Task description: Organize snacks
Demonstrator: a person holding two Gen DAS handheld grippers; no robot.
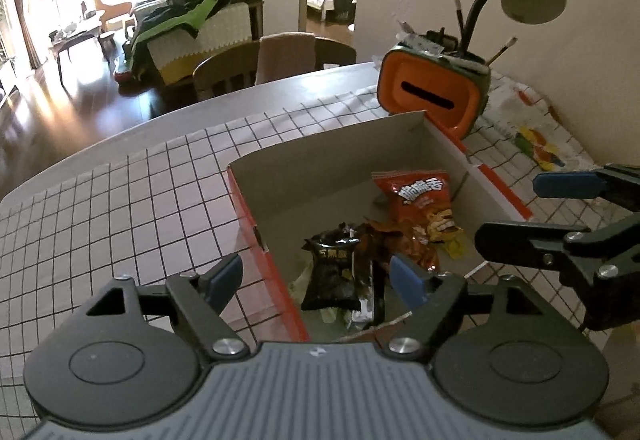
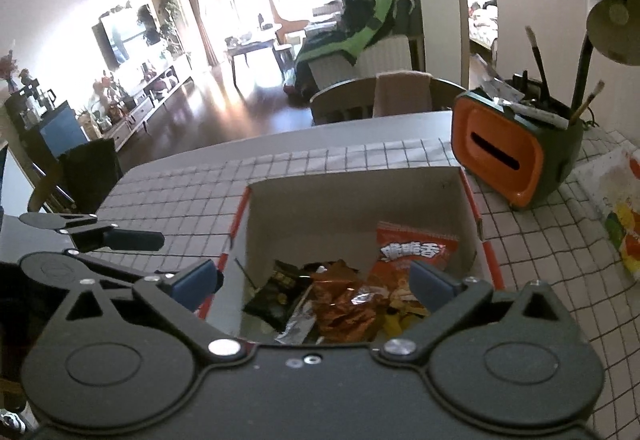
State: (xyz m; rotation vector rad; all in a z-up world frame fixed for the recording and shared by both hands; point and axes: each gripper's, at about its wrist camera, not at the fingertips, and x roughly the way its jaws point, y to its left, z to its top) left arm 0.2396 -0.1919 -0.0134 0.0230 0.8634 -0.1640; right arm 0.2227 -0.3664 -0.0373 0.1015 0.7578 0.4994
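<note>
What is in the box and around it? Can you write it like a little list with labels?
box: open, on checked cloth
inside: red bag, black bag, orange wrapper
outside, right: yellow-green bag
behind box: orange holder, lamp
left gripper: open, empty
right gripper: open, empty

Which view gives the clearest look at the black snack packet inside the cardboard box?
The left wrist view: the black snack packet lies nearly whole and face up in the cardboard box. In the right wrist view the packet is smaller, darker and partly covered by an orange wrapper.
</note>
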